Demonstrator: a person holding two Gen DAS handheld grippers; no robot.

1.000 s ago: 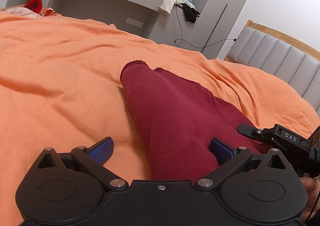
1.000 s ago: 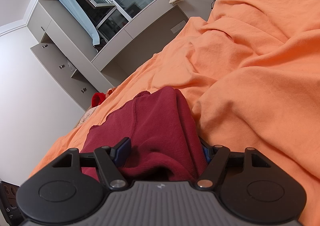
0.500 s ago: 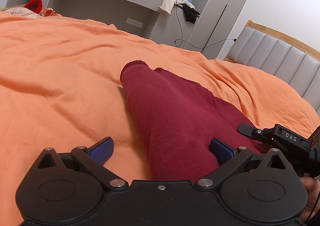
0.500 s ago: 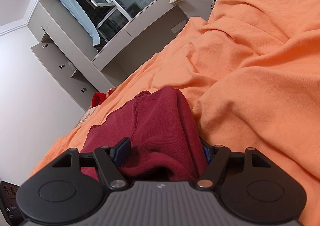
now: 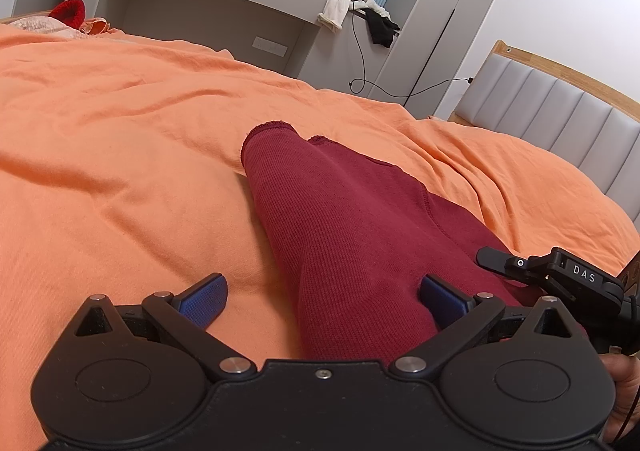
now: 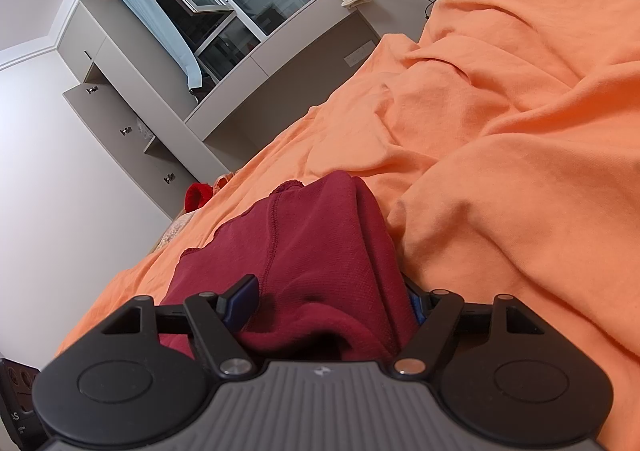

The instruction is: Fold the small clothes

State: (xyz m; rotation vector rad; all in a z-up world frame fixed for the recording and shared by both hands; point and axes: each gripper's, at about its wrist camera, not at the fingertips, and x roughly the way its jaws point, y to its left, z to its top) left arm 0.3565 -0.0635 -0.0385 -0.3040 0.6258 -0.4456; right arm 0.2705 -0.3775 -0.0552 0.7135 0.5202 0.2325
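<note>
Right wrist view, right hand-held gripper [image 6: 328,301] spread around maroon garment [image 6: 320,251], right pad mostly hidden, left hand-held gripper [image 5: 320,299] spread wide.

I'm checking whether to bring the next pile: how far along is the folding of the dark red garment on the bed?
Done: the dark red garment lies doubled lengthwise in a narrow strip on the orange bedding. In hand: nothing gripped; the left gripper and right gripper are open around its near end. Left: probably a crosswise fold.

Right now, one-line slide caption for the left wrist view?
Left gripper open over a folded maroon garment on the orange bedspread.
</note>
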